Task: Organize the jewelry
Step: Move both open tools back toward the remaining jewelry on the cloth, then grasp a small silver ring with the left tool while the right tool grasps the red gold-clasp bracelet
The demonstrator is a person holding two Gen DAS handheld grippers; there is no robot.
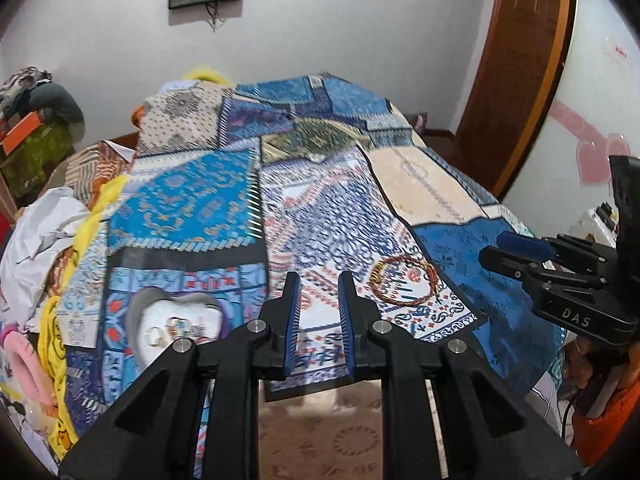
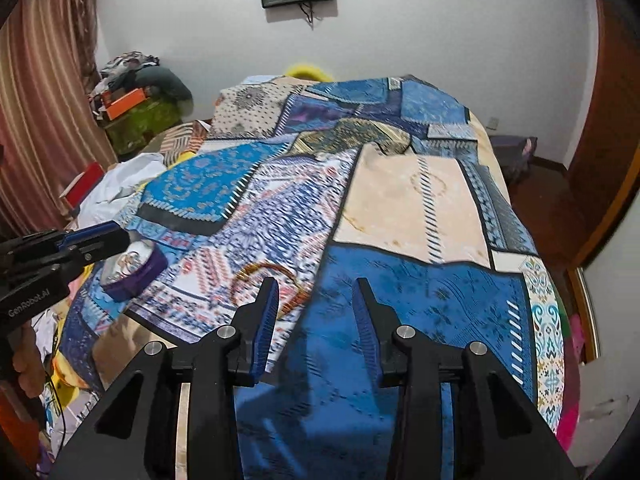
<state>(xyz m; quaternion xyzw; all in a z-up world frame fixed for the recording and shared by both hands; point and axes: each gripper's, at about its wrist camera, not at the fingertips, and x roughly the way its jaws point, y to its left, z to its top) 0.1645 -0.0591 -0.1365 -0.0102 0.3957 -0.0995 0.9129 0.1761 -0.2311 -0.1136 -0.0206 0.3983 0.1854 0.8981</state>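
The right gripper (image 2: 316, 320) hangs over the patchwork bedspread (image 2: 420, 208) with its jaws spread wide and nothing between them; the left gripper (image 1: 319, 316) is parted more narrowly, also empty. The beaded bracelet (image 2: 266, 286) lies flat on the cloth just ahead and left of the right gripper's left finger, which partly covers its near edge; from the left gripper it sits ahead and to the right (image 1: 404, 282). Being a ring, it has no long axis. The right gripper looks nearer. The heart-shaped jewelry box (image 1: 176, 320), open with rings inside, rests left of the left gripper. Nothing stands between bracelet and box.
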